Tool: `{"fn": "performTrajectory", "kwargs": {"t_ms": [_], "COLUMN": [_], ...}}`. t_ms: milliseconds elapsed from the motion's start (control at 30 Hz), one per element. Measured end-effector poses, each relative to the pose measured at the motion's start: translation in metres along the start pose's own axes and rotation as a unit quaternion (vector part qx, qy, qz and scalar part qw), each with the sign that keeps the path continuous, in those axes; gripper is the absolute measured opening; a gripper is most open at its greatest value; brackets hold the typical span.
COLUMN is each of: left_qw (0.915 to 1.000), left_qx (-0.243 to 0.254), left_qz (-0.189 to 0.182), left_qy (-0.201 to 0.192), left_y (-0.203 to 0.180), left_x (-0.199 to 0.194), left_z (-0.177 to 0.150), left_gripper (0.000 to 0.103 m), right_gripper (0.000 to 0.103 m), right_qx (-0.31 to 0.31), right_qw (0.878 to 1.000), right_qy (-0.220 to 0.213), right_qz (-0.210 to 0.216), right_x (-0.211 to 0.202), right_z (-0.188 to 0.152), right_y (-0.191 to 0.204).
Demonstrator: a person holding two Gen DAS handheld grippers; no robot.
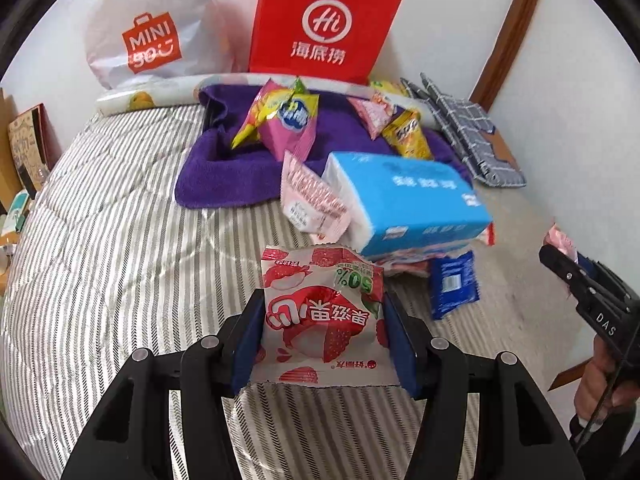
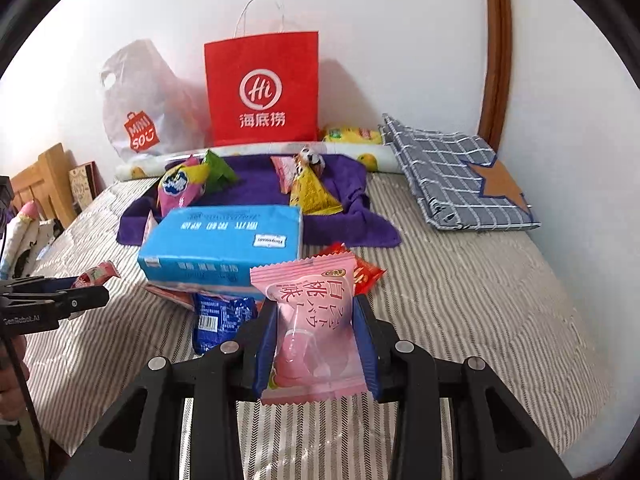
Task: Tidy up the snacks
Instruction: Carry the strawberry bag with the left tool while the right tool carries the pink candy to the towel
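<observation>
My left gripper point(image 1: 324, 320) is shut on a red-and-white strawberry snack packet point(image 1: 322, 316) and holds it above the striped bed cover. My right gripper point(image 2: 316, 340) is shut on a pink peach snack packet point(image 2: 314, 332); it also shows at the right edge of the left wrist view point(image 1: 560, 256). A purple towel point(image 1: 224, 176) at the back holds several snacks: a pink packet point(image 1: 292, 124) and yellow packets point(image 1: 408, 134). A blue tissue pack point(image 1: 412, 200) lies in front of the towel on more packets. A dark blue packet point(image 1: 454, 284) lies beside it.
A red paper bag point(image 1: 324, 24) and a white Miniso plastic bag point(image 1: 152, 28) stand against the wall. A folded grey checked cloth point(image 2: 452, 176) lies at the right. A wooden headboard point(image 2: 40, 184) is at the left. The striped bed cover point(image 1: 100, 240) spreads leftward.
</observation>
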State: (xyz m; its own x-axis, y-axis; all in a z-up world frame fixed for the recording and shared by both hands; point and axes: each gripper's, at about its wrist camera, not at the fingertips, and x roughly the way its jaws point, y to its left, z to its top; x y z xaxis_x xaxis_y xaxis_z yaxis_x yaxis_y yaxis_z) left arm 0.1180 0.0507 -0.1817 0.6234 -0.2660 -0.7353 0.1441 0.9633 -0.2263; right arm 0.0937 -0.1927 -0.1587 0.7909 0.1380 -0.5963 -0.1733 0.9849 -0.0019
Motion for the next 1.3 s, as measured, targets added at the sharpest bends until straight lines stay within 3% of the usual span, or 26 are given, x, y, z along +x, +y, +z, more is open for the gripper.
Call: {"fn": "performTrajectory", "kwargs": {"t_ms": [667,1300], "left_qw": [0.9994,0.9984], "left_qx": [0.015,0.023], "left_qz": [-0.027,-0.037], "left_qy": [-0.015,-0.036], "left_y": [-0.027,-0.044], "left_x": [-0.025,-0.038], "left_z": [0.007,0.019], "left_gripper": [0.057,0.057], "right_gripper": [0.034,0.034], "right_qx": [0.053,0.045], "right_qw": [0.998,0.998], "right_qy": [0.005,-0.022], "right_qz": [0.016,0.028], "right_x": [-0.014,-0.026], "right_z": [0.005,0.024], "right_y": [-0.009,-0.003]}}
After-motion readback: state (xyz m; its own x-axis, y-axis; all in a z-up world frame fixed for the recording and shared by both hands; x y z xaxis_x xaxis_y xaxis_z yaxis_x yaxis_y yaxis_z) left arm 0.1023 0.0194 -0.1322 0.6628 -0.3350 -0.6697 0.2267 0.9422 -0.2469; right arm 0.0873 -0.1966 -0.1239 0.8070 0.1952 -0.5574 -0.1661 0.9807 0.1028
